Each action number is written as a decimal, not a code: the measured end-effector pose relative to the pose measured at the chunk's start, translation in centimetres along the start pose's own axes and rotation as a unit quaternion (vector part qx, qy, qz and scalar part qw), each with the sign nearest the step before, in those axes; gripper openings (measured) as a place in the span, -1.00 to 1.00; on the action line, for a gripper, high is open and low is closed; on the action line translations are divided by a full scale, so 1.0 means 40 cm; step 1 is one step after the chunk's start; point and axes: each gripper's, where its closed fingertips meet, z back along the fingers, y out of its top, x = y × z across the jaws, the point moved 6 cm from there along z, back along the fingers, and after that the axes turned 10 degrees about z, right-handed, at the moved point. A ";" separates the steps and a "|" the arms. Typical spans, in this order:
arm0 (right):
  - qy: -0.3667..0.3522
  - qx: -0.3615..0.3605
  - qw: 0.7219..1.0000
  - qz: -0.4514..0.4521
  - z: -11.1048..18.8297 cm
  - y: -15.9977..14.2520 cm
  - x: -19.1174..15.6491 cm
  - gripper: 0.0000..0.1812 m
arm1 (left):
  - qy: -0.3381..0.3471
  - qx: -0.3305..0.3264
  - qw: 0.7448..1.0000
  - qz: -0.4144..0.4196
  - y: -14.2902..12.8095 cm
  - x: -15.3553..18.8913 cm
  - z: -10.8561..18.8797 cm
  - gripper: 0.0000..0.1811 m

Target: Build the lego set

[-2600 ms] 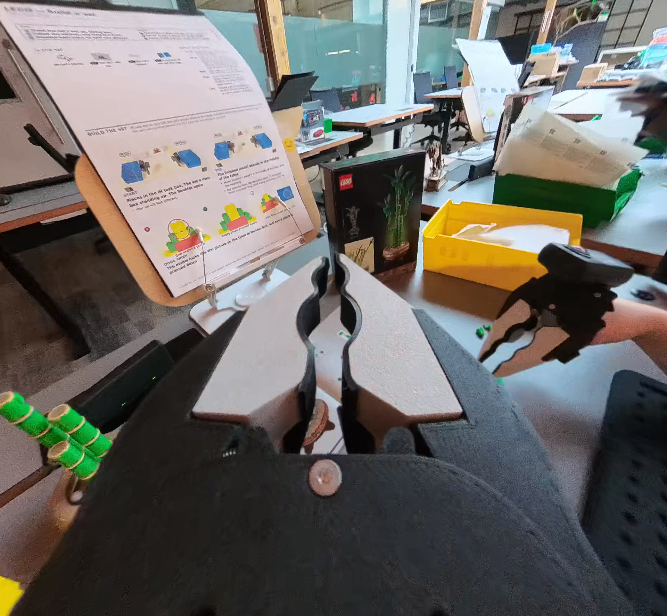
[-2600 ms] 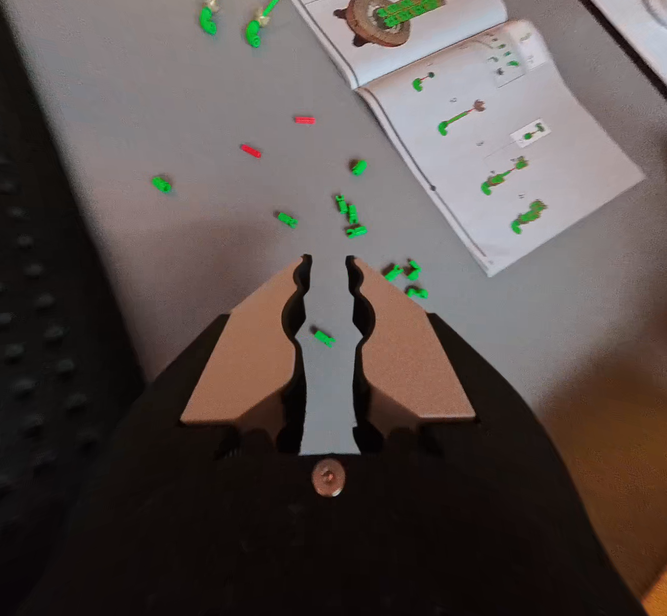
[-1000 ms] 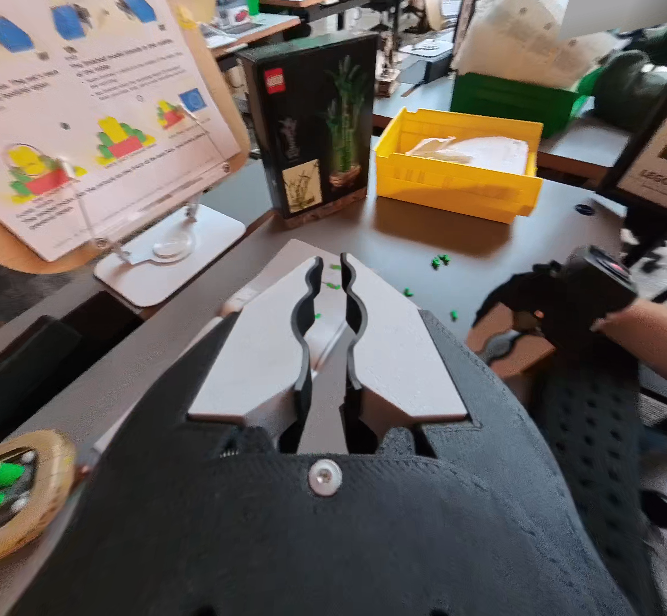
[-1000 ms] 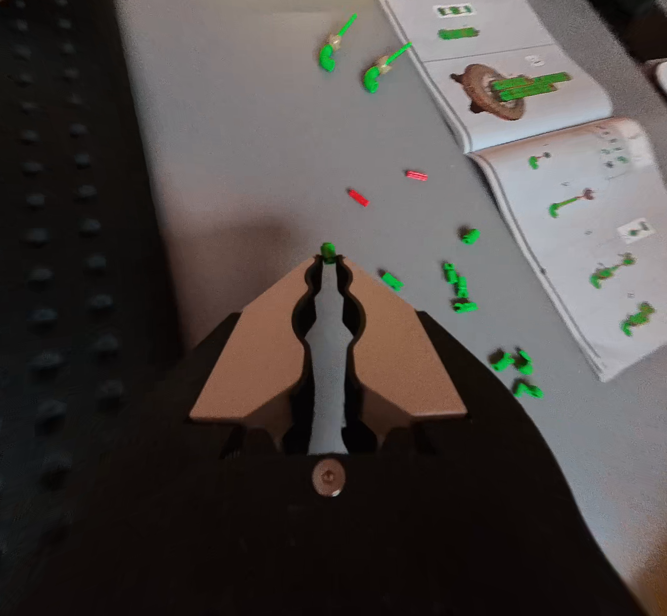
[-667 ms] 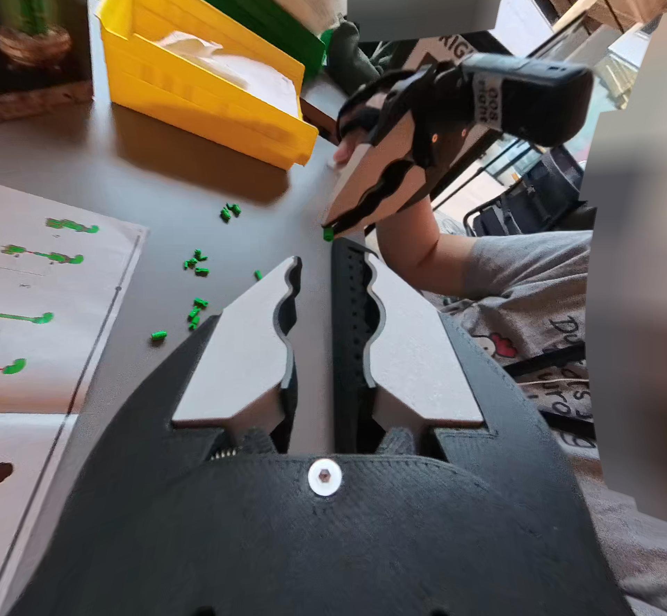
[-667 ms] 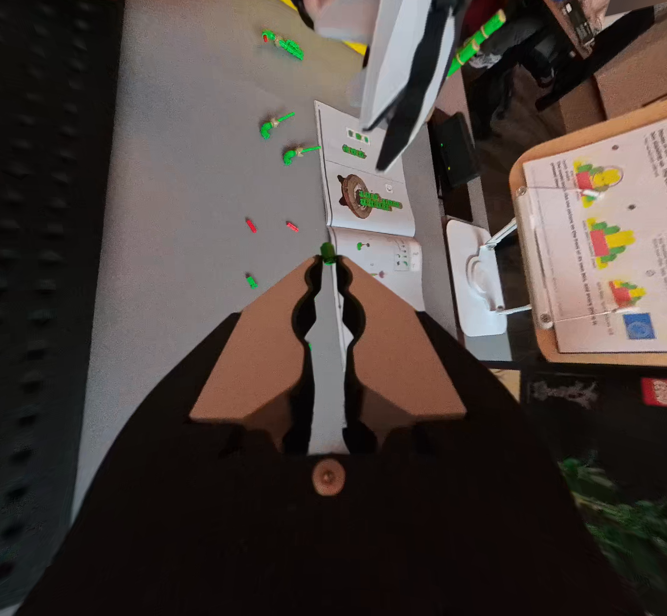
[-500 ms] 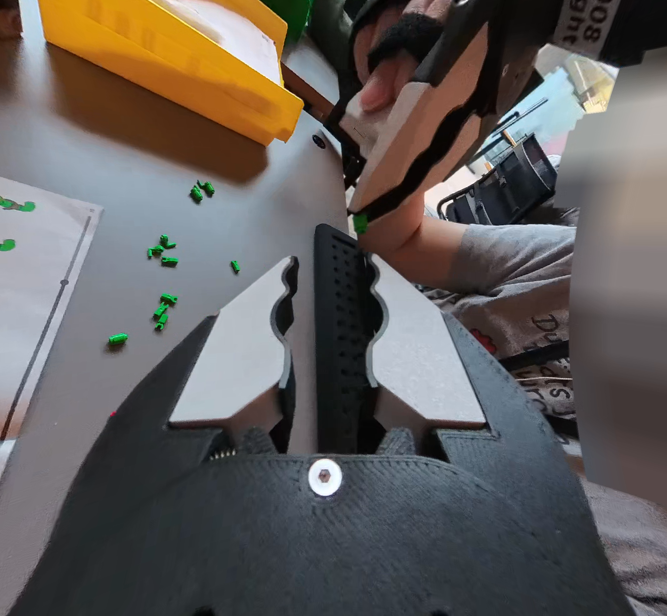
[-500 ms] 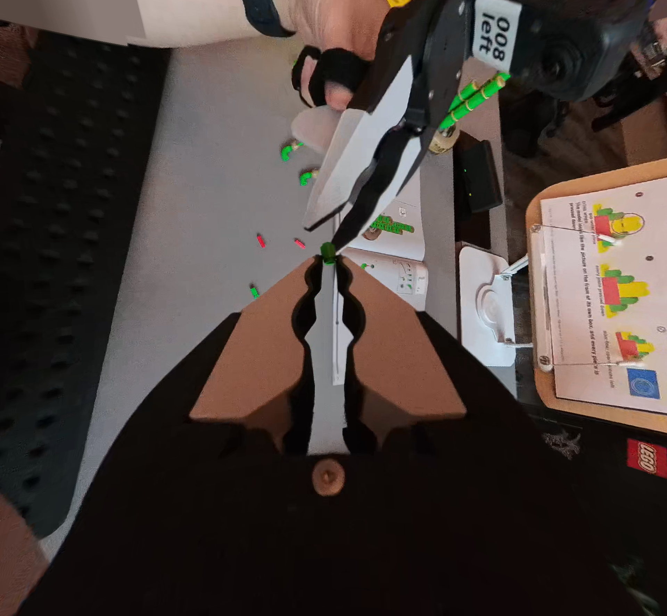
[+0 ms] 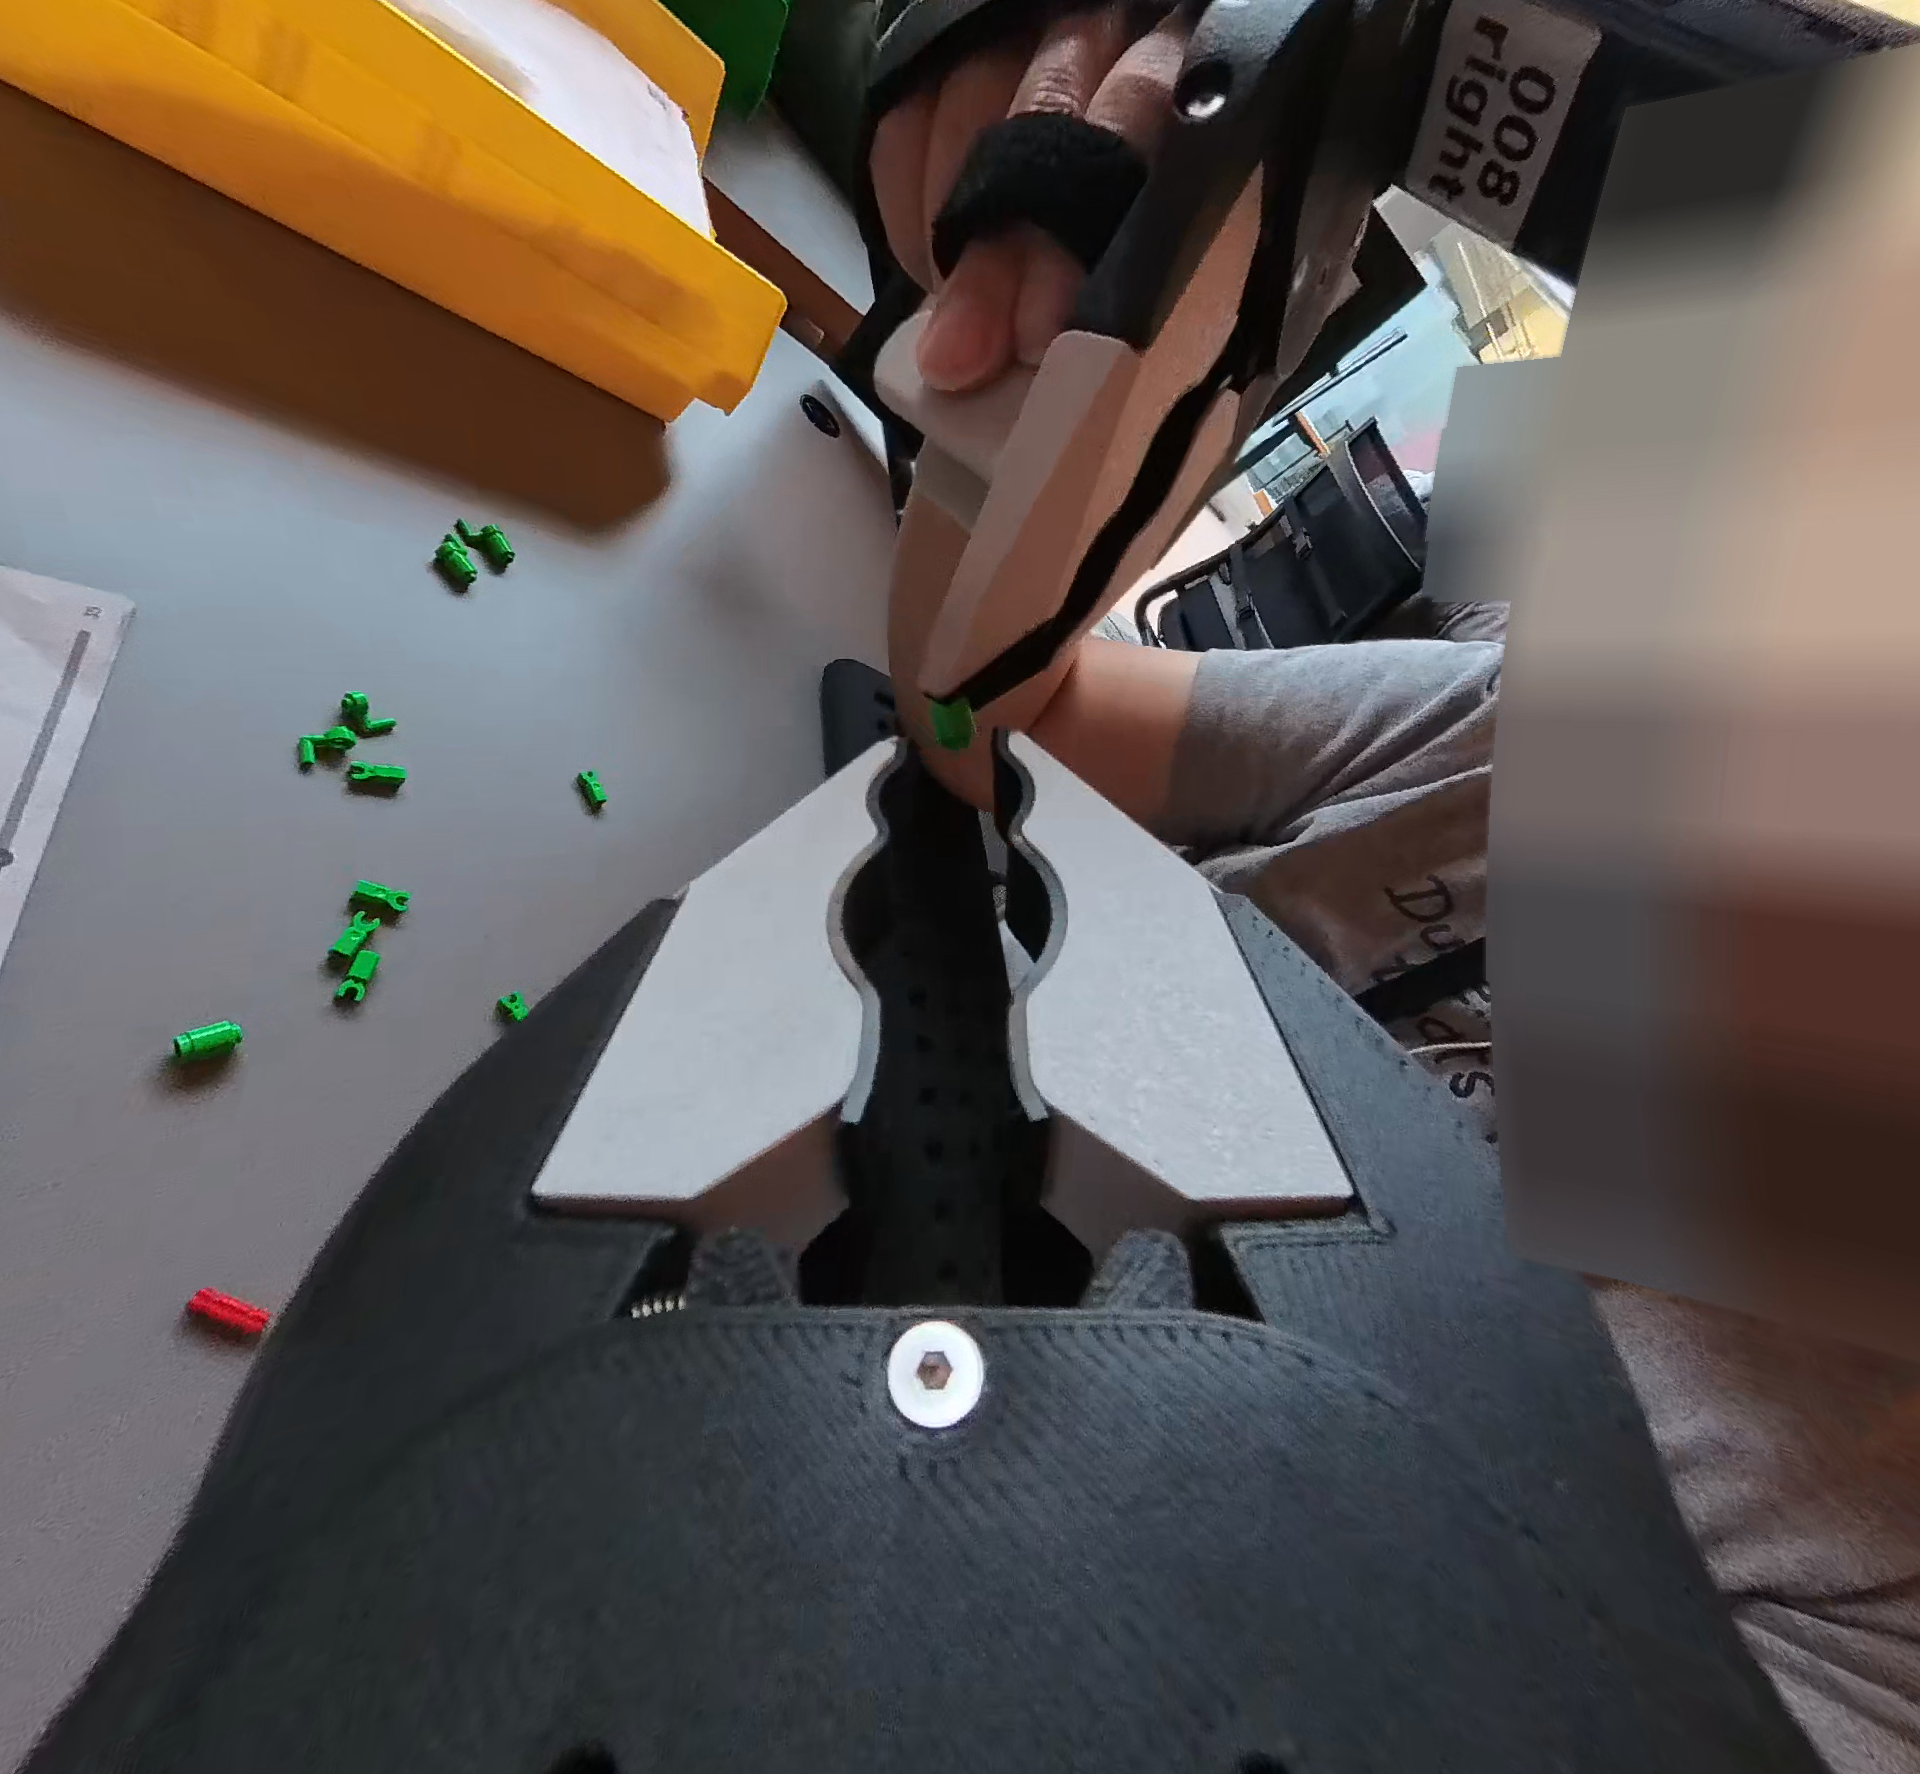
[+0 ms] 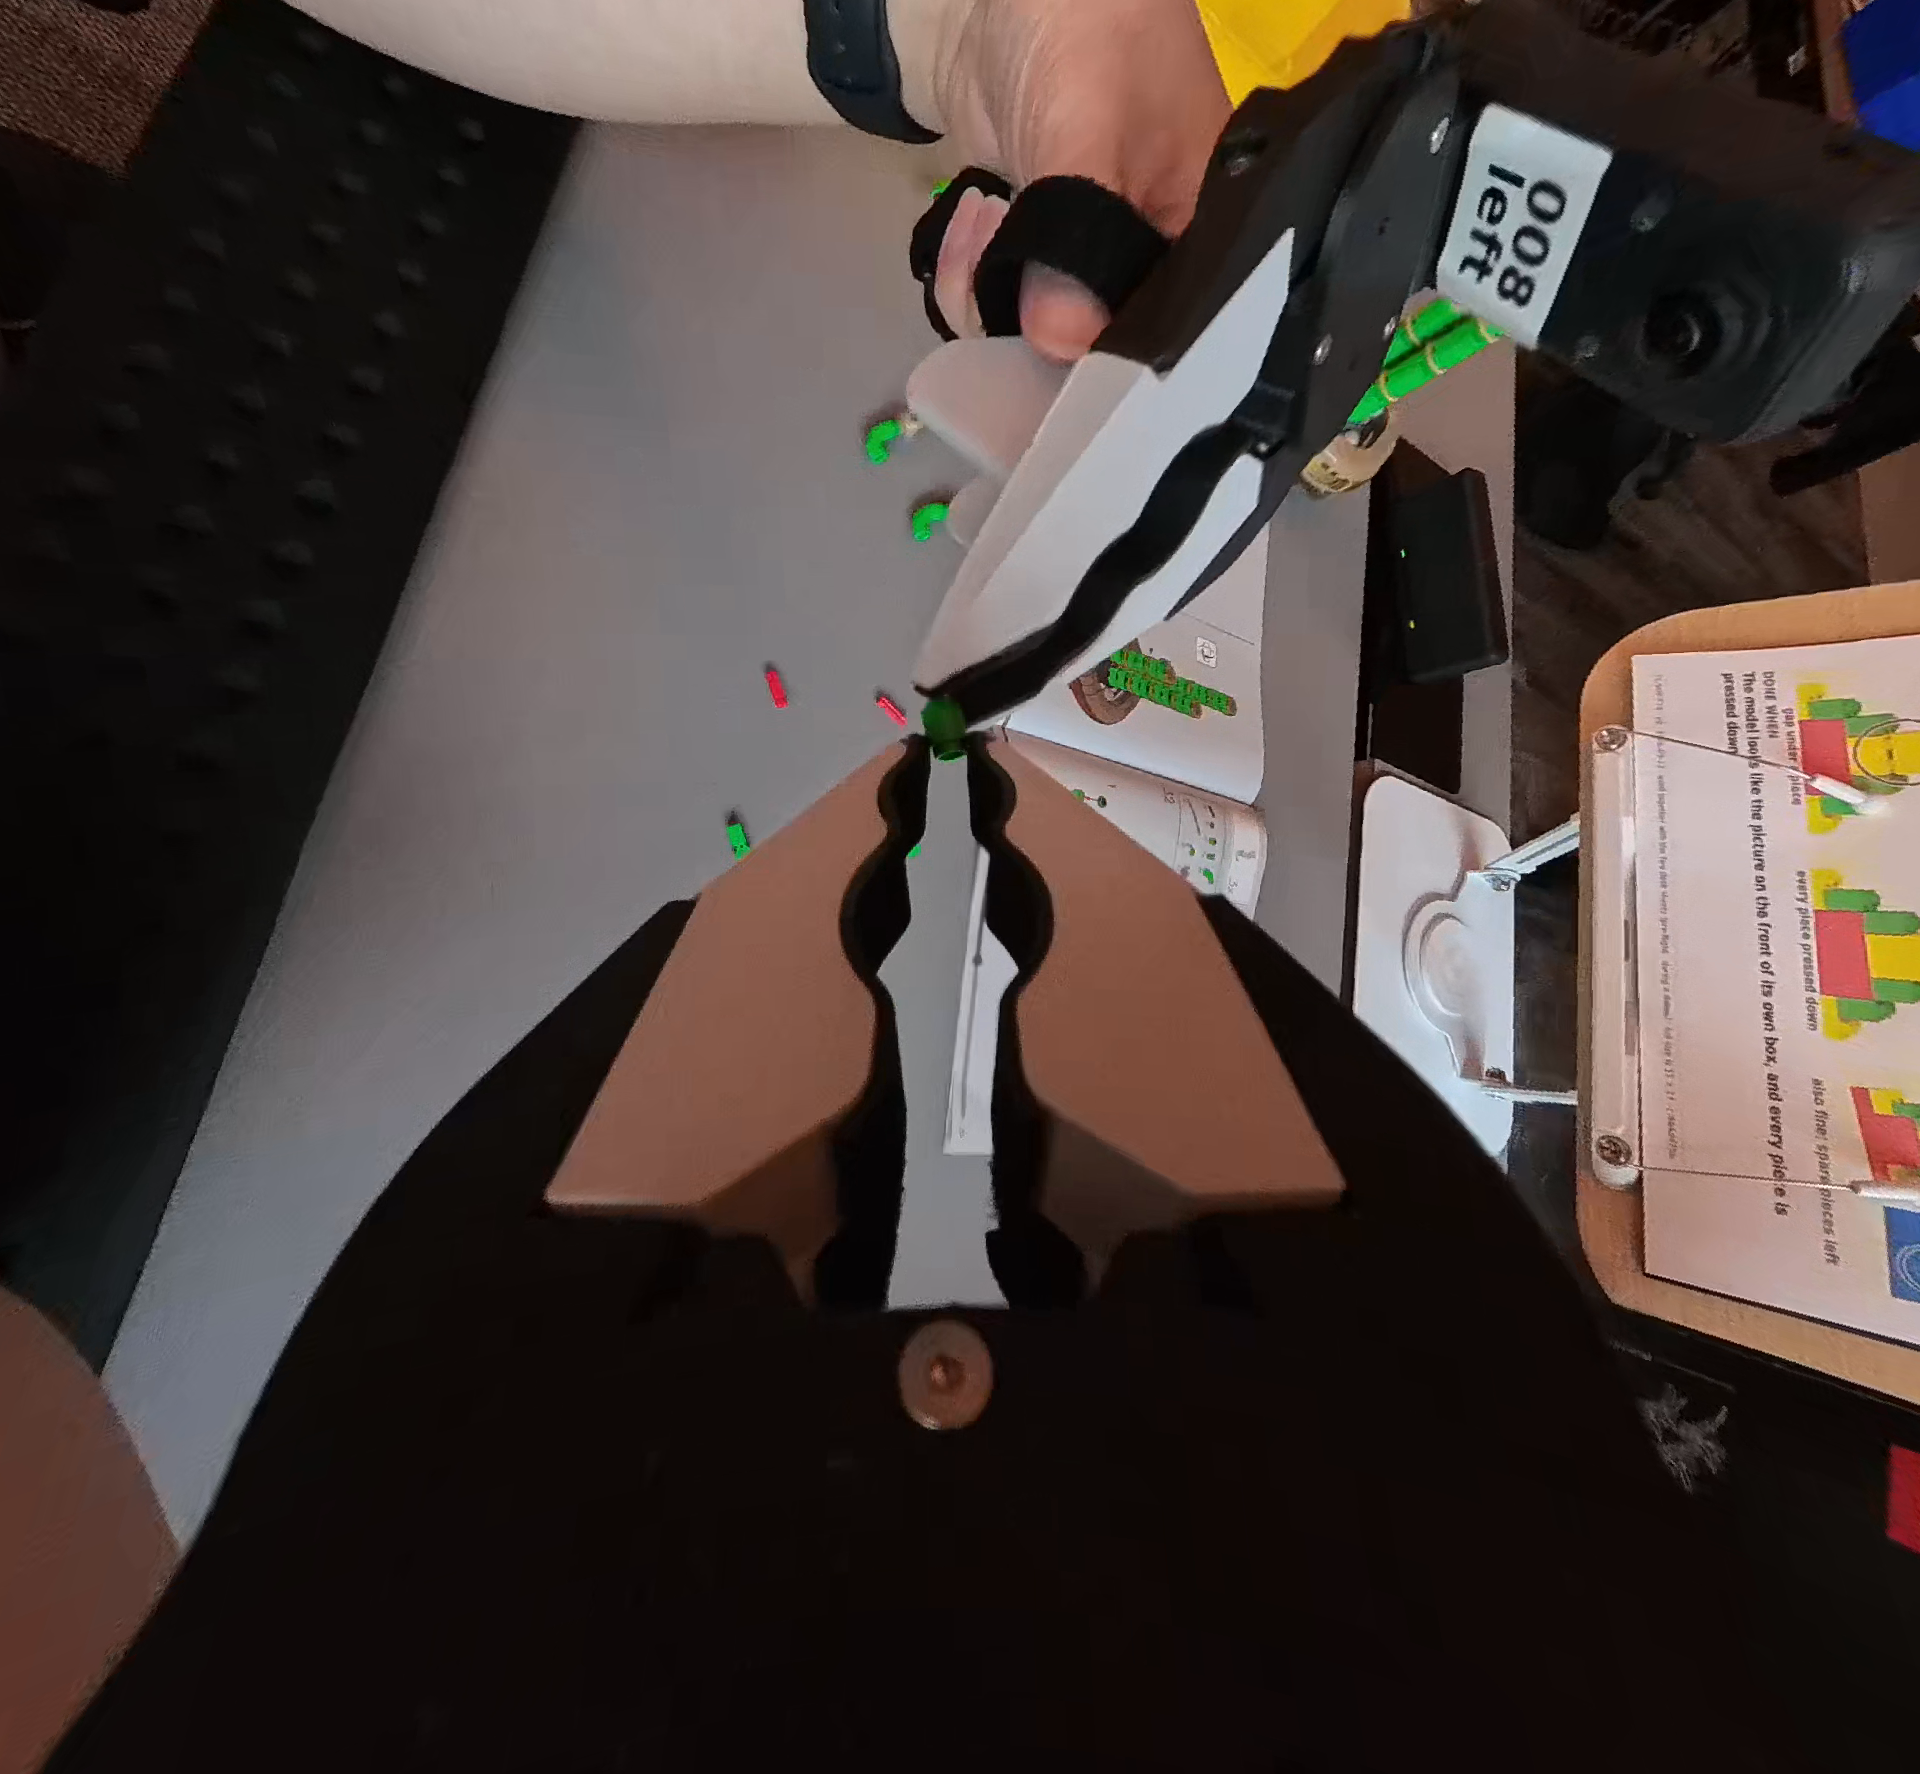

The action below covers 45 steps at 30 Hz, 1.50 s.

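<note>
My right gripper (image 10: 943,756) is shut on a small green piece (image 10: 943,729), pinched at the very fingertips and held above the grey table (image 10: 623,477). My left gripper (image 9: 951,745) is open and meets it tip to tip. The green piece (image 9: 951,722) sits between the left fingertips without clearly touching them. In the left wrist view the right gripper (image 9: 951,694) comes down from above. In the right wrist view the left gripper (image 10: 958,701) comes in from the upper right. A green stalk assembly (image 10: 1423,353) shows behind the left gripper.
Loose green pieces (image 9: 353,935) and a red pin (image 9: 227,1309) lie on the table. An open instruction booklet (image 10: 1153,706), two curved green parts (image 10: 881,439) and red pins (image 10: 777,688) lie below. A yellow bin (image 9: 416,145), a sheet stand (image 10: 1766,945) and a black mat (image 10: 260,477) border the area. Less than 4 cm separates the two grippers' tips. From either gripper's tips it is about 20 cm to the red pin (image 9: 227,1309). Look for it in the right wrist view (image 10: 892,712) too.
My right gripper closed on a green piece on the table and lifted it. My left gripper swung away from the sheet stand to face it, and its jaws have narrowed around the piece.
</note>
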 end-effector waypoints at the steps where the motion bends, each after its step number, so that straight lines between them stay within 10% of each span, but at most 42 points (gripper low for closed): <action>1: -0.001 0.001 1.000 0.002 0.000 0.001 -0.001 -0.92 | 0.001 -0.001 1.000 0.002 0.000 -0.002 -0.003 -0.86; 45: -0.004 0.015 1.000 0.000 0.002 -0.006 -0.004 -0.78 | 0.021 -0.019 0.998 -0.050 -0.004 0.003 -0.023 -0.93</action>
